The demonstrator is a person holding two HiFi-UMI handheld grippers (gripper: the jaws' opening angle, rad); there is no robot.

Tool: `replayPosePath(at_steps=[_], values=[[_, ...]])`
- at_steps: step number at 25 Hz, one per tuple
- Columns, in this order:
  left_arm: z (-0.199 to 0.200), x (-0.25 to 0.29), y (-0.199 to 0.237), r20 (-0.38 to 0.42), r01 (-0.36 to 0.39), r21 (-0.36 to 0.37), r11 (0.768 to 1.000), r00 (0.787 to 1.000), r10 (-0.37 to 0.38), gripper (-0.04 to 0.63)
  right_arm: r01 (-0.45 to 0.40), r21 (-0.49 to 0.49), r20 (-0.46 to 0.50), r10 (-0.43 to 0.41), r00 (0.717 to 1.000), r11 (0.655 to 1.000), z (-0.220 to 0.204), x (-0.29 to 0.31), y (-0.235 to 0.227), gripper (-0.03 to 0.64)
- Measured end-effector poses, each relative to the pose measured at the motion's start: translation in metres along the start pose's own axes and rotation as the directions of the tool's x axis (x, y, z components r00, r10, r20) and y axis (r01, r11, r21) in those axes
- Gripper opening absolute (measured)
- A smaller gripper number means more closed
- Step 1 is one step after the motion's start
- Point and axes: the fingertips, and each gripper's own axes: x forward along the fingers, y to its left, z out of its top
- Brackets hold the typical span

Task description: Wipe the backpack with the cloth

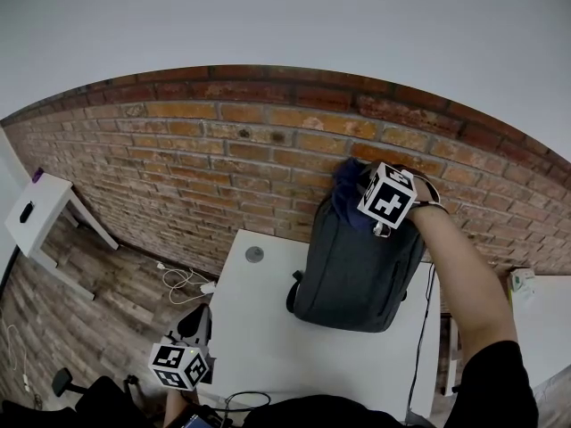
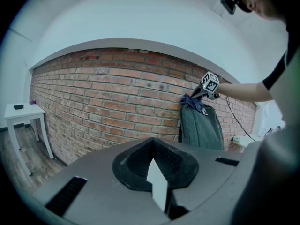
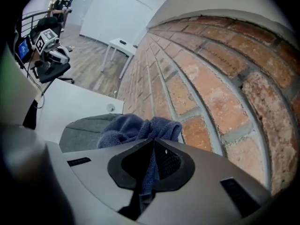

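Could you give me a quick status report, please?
Right tool shut on blue cloth, at backpack top by brick wall. Left tool shut, empty, away from it. Nothing blocking the backpack face.

Brick wall (image 1: 223, 150), wood floor (image 1: 80, 275), 2 white tables (image 1: 268, 328) under pale ceiling.

backpack (image 1: 357, 270) top lost behind the cube of my right gripper (image 3: 151, 146), cloth (image 1: 346, 199) half hidden there too, I can't name the tiny dark thing (image 1: 27, 210) on the side table (image 1: 53, 190)
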Motion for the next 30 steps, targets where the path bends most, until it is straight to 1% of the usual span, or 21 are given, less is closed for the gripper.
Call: replayPosePath(at_steps=[4,8,12,17,22,26,30], values=[[0.001,0.002,-0.004,0.001,0.007,0.006,1.000,1.000,-0.007,-0.003,0.020,0.005,-0.023,-0.020,1.000,1.000,-0.020,-0.012,-0.005,0.011],[0.002,0.008,-0.013,-0.002,0.025,0.013,1.000,1.000,-0.025,-0.003,0.043,0.031,-0.054,-0.041,0.998,0.999,-0.051,-0.026,-0.011,0.011],[0.005,0.015,-0.024,-0.003,0.052,0.023,0.998,0.999,-0.052,-0.003,0.071,0.078,-0.092,-0.064,0.994,0.994,-0.088,-0.037,-0.020,0.011],[0.007,0.021,-0.038,-0.009,0.078,0.037,0.996,0.997,-0.078,-0.003,0.116,0.154,-0.156,-0.092,0.984,0.981,-0.144,-0.046,-0.030,0.011],[0.010,0.022,-0.044,-0.015,0.091,0.059,0.994,0.996,-0.090,-0.003,0.138,0.199,-0.202,-0.098,0.974,0.970,-0.189,-0.045,-0.028,0.011],[0.013,0.023,-0.047,-0.023,0.089,0.075,0.993,0.996,-0.087,-0.003,0.133,0.218,-0.240,-0.079,0.968,0.967,-0.216,-0.038,-0.019,0.011],[0.013,0.023,-0.045,-0.028,0.081,0.078,0.994,0.997,-0.079,-0.003,0.128,0.270,-0.234,-0.064,0.970,0.954,-0.231,-0.032,-0.012,0.011]])
